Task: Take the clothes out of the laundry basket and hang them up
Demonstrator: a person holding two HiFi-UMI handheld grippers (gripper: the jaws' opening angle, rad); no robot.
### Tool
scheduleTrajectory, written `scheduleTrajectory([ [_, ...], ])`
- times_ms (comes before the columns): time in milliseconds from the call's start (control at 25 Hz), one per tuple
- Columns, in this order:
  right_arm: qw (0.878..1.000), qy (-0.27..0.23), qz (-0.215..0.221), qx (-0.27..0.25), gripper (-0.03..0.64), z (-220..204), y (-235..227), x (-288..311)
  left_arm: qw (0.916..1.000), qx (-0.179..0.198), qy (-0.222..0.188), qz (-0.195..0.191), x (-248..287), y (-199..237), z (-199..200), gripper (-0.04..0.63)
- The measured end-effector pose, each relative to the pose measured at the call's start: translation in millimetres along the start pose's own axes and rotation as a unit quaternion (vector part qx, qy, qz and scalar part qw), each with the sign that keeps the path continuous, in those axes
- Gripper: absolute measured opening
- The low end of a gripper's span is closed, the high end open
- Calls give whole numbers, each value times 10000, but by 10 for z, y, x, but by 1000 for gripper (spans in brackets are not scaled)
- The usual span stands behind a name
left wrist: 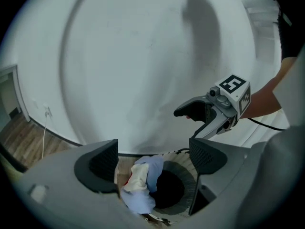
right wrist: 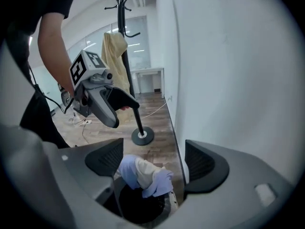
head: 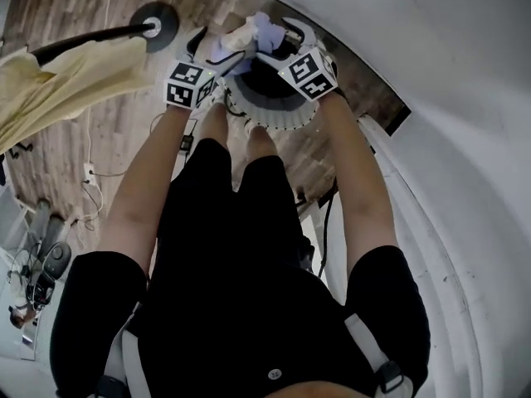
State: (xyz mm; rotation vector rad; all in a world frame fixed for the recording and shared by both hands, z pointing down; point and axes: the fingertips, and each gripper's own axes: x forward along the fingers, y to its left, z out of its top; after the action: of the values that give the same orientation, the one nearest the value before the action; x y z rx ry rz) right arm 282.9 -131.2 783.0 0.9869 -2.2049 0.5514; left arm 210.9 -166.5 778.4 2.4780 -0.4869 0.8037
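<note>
We're reaching both arms out and down in front of the body, elbows nearly straight. The left forearm (head: 145, 181) and right forearm (head: 357, 172) are running roughly parallel and closing in toward each other at the wrists. We're holding the left gripper (head: 217, 48) and right gripper (head: 278, 41) side by side, tips angling toward each other, both pointing downward, marker cubes (head: 191, 84) facing up toward the head. The left gripper's jaws are standing wide apart, pads pressing on nothing. The right gripper's jaws are standing apart too, pads also free.
</note>
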Motion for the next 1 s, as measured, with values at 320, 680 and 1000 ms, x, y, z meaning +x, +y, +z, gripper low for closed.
scheduleTrajectory([
  [320, 9930, 1064, 454, -251, 348, -758, 34, 1025, 9947, -191, 998, 177, 505, 533, -1215, 448],
  [680, 9750, 1967, 927, -452, 319, -1455, -47, 1805, 9855, -565, 1596, -117, 1176, 820, -1736, 420],
  [1000, 9659, 2336, 1024, -441, 302, -1865, -81, 2172, 9709, -792, 2223, -406, 1543, 885, -2216, 394],
])
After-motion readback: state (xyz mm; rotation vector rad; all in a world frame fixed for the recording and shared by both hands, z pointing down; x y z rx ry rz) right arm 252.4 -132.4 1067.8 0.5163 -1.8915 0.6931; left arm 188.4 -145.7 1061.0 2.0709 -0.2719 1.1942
